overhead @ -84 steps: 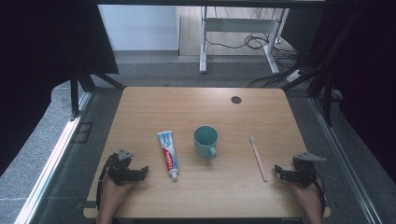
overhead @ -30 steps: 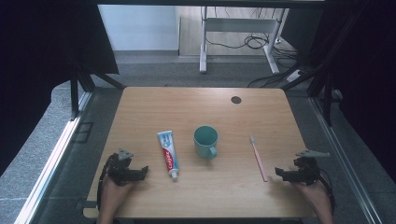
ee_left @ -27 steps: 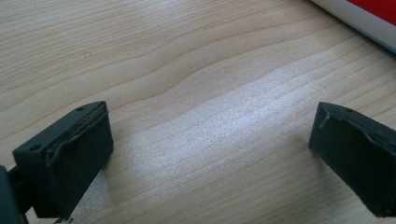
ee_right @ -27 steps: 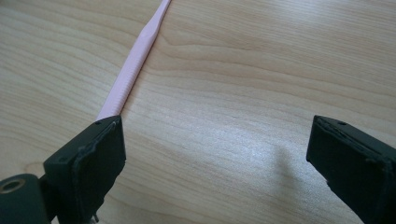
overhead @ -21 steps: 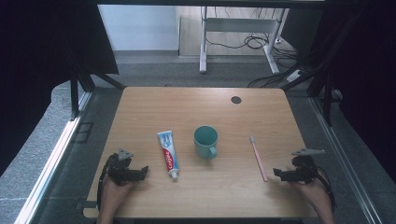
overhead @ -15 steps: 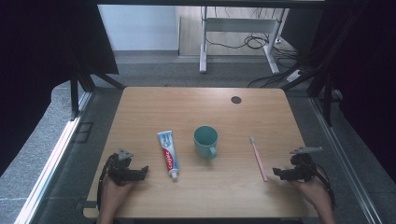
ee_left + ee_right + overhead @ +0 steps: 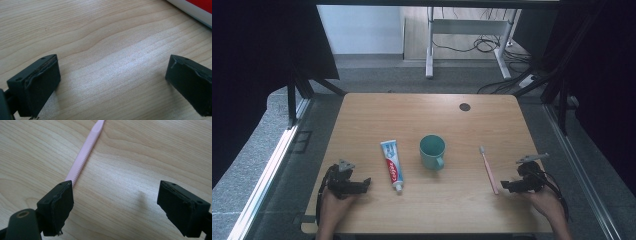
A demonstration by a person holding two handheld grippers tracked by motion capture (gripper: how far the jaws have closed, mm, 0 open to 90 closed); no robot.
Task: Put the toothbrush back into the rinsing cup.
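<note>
Right tool [image 7: 506, 186] sat lower right of the high view, jaws wide apart, nothing pinched, though just been narrowing a little. In the right gripper view [image 7: 113, 212] the near end of the pink toothbrush [image 7: 83, 157] ran under the front of the left-hand jaw, rest of the gap over bare counter [image 7: 140, 165]. So handle off-centre, hugging one jaw, not between the pads.

Toothbrush [image 7: 488, 169] lay flat in the high view, just left of the right tool, tail end nearest the jaw tips. Long axis ran near end at lower right to bristle head at upper left, close to straight up the frame with a slight lean. Jaws pointed left across the frame, so opening stood roughly square to that axis. Judged good for a pinch across the handle, once shifted a touch left to centre it.

Left tool [image 7: 362, 184] at lower left of the high view, also wide and empty. In the left gripper view [image 7: 112, 87] bare wood between the jaws, edge of the toothpaste tube [image 7: 197, 10] clipped at upper right corner. Tube [image 7: 392, 166] lay just right of that tool in the high view, cap toward the near edge.

Teal mug [image 7: 432, 151] upright mid-frame, between tube and toothbrush, apart from both. Dark round spot [image 7: 464, 106] farther up the counter [image 7: 377, 110], upper right.

Right hand clearly nearer the toothbrush; left well apart, tube and mug in between. Judged right-side pick, with a small leftward correction first.
</note>
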